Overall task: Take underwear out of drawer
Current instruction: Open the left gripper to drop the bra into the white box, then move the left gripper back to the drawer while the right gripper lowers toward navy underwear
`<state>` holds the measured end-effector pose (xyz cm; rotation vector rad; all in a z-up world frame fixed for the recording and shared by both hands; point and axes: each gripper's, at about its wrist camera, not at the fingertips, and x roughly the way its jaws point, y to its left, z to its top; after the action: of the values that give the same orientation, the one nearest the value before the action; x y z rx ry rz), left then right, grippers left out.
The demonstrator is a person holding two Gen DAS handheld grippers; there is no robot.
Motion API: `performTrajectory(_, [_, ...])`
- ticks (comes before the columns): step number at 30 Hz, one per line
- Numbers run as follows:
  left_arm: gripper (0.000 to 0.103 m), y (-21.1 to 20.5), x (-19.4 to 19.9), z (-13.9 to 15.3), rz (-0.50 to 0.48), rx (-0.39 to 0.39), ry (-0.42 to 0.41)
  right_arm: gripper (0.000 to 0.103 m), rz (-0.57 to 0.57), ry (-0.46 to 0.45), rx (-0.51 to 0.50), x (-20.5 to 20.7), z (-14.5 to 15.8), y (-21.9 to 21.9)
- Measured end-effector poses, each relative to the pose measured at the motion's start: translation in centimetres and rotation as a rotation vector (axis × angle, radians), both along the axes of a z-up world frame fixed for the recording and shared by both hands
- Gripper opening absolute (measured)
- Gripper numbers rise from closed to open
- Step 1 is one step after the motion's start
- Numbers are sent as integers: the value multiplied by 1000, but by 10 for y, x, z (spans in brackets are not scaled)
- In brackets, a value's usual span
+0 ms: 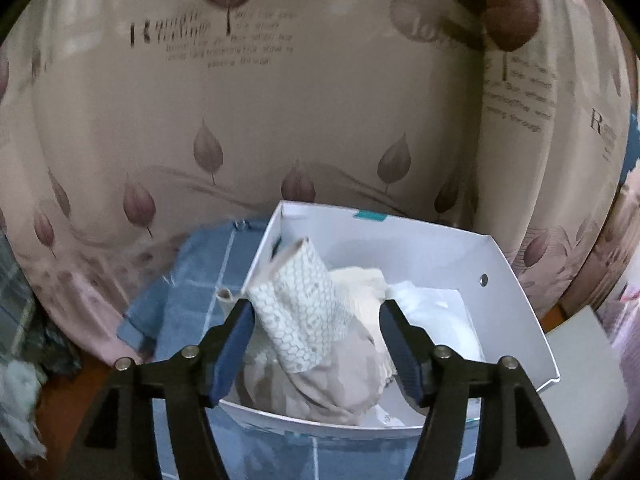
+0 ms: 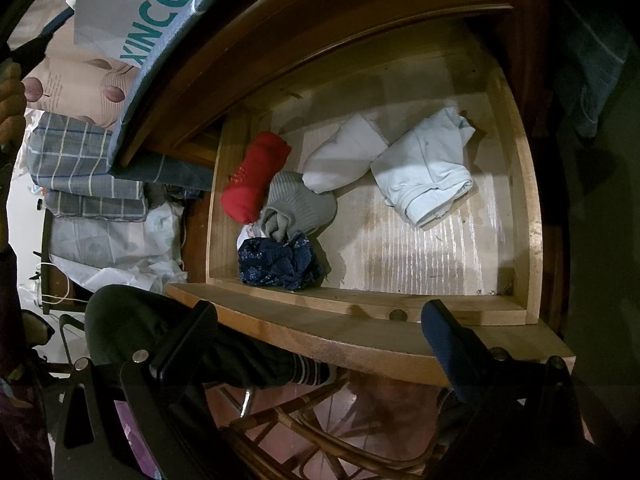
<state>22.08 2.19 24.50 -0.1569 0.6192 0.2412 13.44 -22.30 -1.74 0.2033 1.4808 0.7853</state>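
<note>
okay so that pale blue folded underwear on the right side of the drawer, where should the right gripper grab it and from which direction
Probably the thick rolled edge of the pale blue folded underwear, nearest the drawer front. Come down from above with the right gripper, which hangs open over that front edge. The roll stands proud of the drawer floor, nothing lies on it, and only the white piece touches its far left corner.

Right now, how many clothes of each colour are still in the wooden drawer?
Red: 1, a rolled piece
Grey: 1, a ribbed piece
Dark blue patterned: 1, a crumpled piece
White: 1, a folded piece
Pale blue: 1, a folded piece
Total: 5 in the drawer
</note>
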Motion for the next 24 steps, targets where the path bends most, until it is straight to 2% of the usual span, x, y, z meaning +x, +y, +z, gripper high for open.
performTrajectory(6, [68,-14,-23,12,-32,46,-56,102,0,-1,0,0,1,0])
performTrajectory(13, [68,-21,-68,4,-44,49,-83,102,3,-3,-1,-1,0,-1])
performTrajectory(17, [68,-12,-110,-11,-46,10,-88,102,4,-7,-3,-2,1,0])
performTrajectory(24, [68,20,-177,-68,-17,-101,-26,102,31,-43,0,-5,6,10])
